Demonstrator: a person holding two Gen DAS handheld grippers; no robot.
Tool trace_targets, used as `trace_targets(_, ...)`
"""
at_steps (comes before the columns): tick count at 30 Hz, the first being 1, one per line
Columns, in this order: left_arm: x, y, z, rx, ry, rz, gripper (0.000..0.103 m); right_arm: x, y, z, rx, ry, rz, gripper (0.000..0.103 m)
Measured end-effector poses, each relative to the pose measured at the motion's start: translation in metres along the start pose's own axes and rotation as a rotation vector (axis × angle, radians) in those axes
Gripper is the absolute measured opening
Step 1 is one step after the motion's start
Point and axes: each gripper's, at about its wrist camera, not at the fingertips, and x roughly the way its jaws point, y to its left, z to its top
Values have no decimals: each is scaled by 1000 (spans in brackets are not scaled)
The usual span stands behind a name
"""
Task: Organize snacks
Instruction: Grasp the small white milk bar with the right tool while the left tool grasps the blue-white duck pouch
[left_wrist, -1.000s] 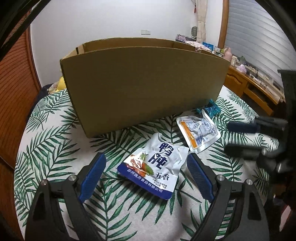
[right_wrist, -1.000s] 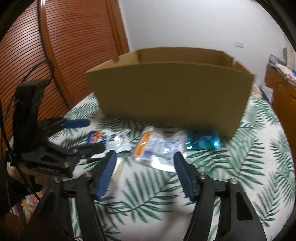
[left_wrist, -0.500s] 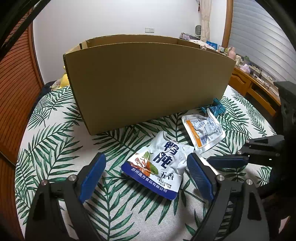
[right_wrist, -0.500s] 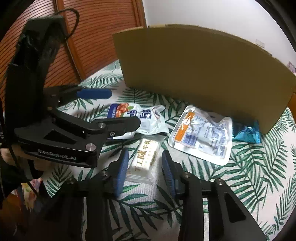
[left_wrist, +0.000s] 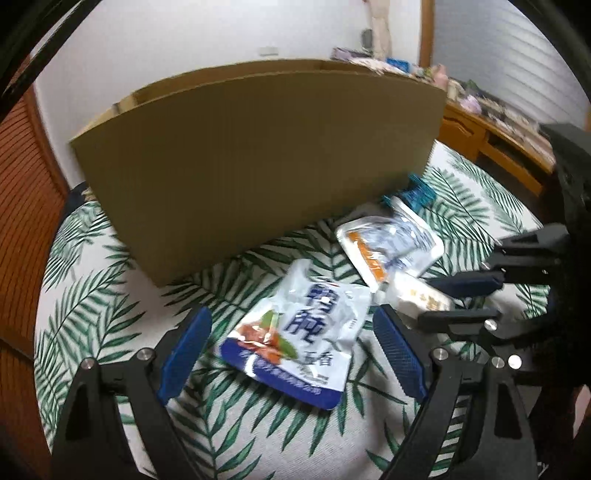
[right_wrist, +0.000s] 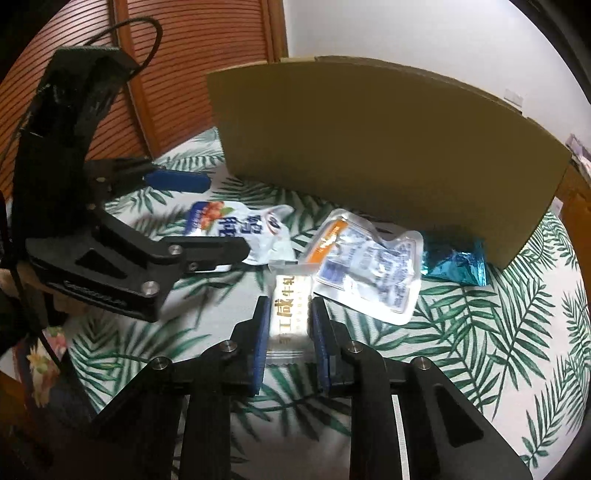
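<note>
1. The white-and-blue pouch is showing large blue characters, "鸭肫", with "五香" below; the smaller print is blurring out.
2. The small white packet is reading "咸牛轧" in gold.
3. The right gripper is clenching that packet, a blue pad pressing each long side.
4. The left gripper is hanging released, jaws wide, the pouch lying between them on the leaf-print cloth.
5. An orange-striped clear pouch and a teal foil wrapper are lying beside the cardboard box.
</note>
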Motion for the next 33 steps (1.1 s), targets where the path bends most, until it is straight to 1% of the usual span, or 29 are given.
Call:
trace_targets(3,7,-5,4,44,36,-17,89,1,0,1,9,-4,15,20)
trace_targets(7,16,-7,9,81,74,-1,89,0,0,0,23,-7,30,20)
trace_targets(11,23,-4,13,89,100,-12,90,1,-2,0,51,-12,52,20)
trace_targets(16,27,3,13,61,123,-54,90,-1,-1,-1,55,-14,47,20)
trace_targets(21,24,3,10,69,126,-59,90,-2,-1,-1,58,-15,49,20)
trace_targets(22,23,3,8,72,124,-62,89,-2,-1,-1,58,-15,49,20)
trace_targets(24,18,3,6,72,118,-67,80,-2,-2,-1,61,-16,47,20)
trace_targets(26,14,3,5,69,113,-69,63,-1,-1,-1,62,-16,48,20)
trace_targets(27,12,2,4,69,112,-69,60,-1,-2,-1,62,-16,47,20)
trace_targets(33,5,-1,-5,55,105,-64,57,-1,-1,-1,62,-16,47,20)
